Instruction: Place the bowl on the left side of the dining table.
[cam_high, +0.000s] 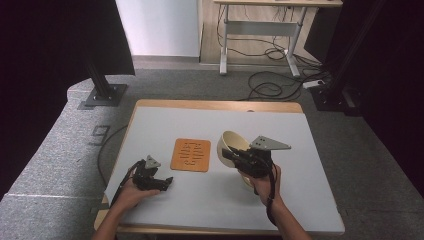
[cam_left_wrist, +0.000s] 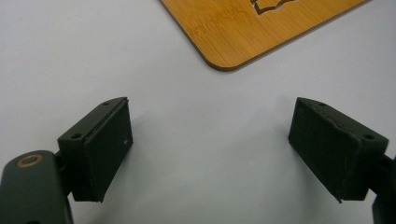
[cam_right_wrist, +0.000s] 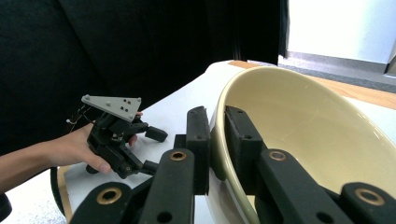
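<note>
Gripping the tilted cream bowl (cam_high: 231, 145) by its rim, the right gripper (cam_high: 234, 156) holds it just right of the wooden mat (cam_high: 190, 155); the left gripper (cam_high: 167, 182) rests open nearby.

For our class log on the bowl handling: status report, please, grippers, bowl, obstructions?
Right gripper shut on the cream bowl rim, bowl tilted off the table. Left gripper open, low over bare table beside the wooden mat. Nothing obstructing.

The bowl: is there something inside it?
The bowl, clamped at its rim by the right gripper, looks empty: bare cream wall inside. The jaws and rim cover its lowest part, so that stays unseen.
</note>
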